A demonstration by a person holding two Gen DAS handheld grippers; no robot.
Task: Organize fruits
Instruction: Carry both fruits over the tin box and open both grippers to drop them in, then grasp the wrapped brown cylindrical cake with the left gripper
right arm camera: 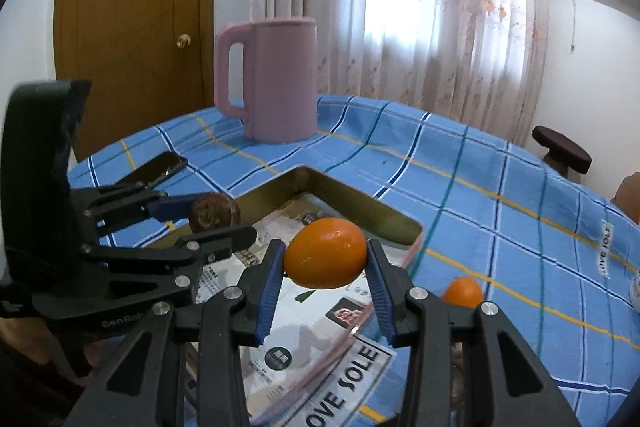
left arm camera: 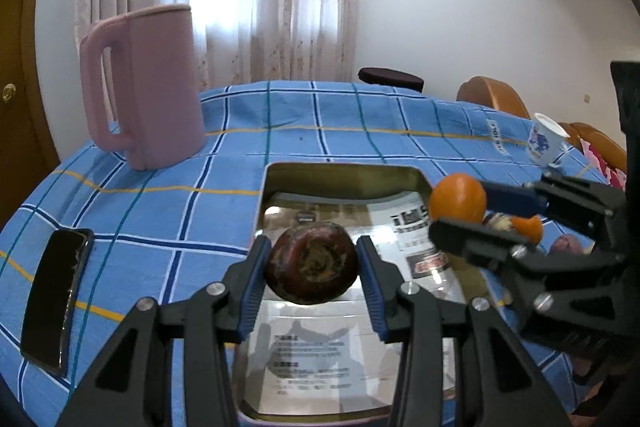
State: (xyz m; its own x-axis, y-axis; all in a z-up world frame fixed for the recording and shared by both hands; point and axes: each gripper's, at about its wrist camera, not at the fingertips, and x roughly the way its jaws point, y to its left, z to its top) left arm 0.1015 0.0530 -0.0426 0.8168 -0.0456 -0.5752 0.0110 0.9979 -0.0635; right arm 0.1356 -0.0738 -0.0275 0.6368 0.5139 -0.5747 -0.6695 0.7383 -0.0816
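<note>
Black linkages and blue pads fill the near edge, and between the left gripper (left arm camera: pixel 312 267) fingers sits a dark brown fruit (left arm camera: pixel 312 263), clamped on both sides and hanging above the tin tray (left arm camera: pixel 344 169). Beyond those fingertips the tray floor shows only printed paper, no fruit that I can make out lying on it. Sliding right, the right gripper (right arm camera: pixel 326 259) has its fingers pressed onto an orange fruit (right arm camera: pixel 326 253), held over the tray's right-hand rim. Just right of those fingers a second small orange (right arm camera: pixel 463 291) waits on the blue checked counter (right arm camera: pixel 480 187), outside the tray, and in the left wrist view a purplish fruit (left arm camera: pixel 566 245) peeks out behind the right gripper. So by my reading it's early: two fruits in the air ready to drop, at least two more to fetch.
</note>
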